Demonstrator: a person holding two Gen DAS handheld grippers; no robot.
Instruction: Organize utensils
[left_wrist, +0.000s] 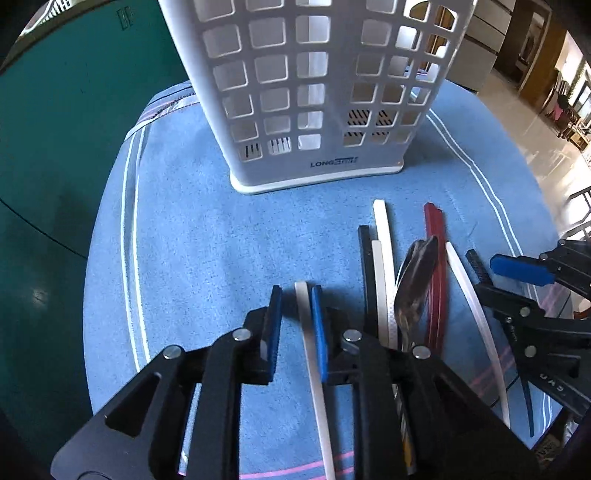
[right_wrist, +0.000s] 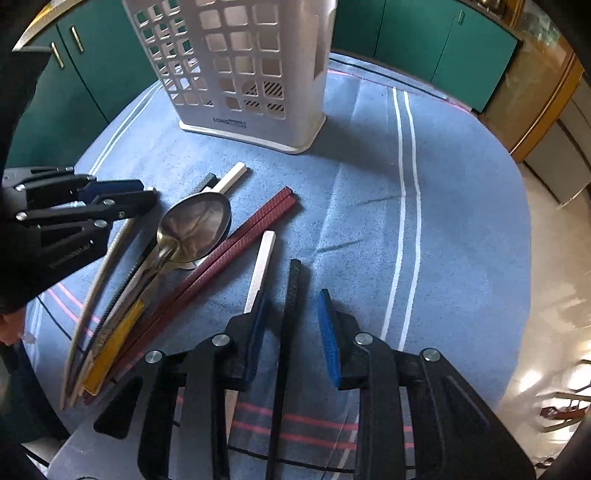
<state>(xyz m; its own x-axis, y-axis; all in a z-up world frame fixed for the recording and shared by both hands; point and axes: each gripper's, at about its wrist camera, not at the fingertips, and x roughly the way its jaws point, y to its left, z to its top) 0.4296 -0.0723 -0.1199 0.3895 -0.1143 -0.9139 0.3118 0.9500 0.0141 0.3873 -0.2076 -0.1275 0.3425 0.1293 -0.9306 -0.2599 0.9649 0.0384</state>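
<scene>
A white slotted utensil holder (left_wrist: 314, 92) stands upright at the far side of a blue cloth (left_wrist: 207, 240). My left gripper (left_wrist: 297, 295) points down over a white chopstick (left_wrist: 314, 362). The stick lies between the jaws against the right pad, with a gap to the left pad, so the gripper is open. My right gripper (right_wrist: 293, 306) is open astride a black chopstick (right_wrist: 291, 295), with a gap on both sides. Between the two grippers lie a metal spoon (right_wrist: 199, 221), a pair of red chopsticks (right_wrist: 240, 243), another white chopstick (right_wrist: 262, 266) and more sticks.
The blue cloth (right_wrist: 369, 184) has white stripes near its edges and bare room on the right in the right wrist view. Green cabinet doors (right_wrist: 443, 44) stand behind the table. A shiny floor (left_wrist: 535, 122) lies beyond the cloth's edge.
</scene>
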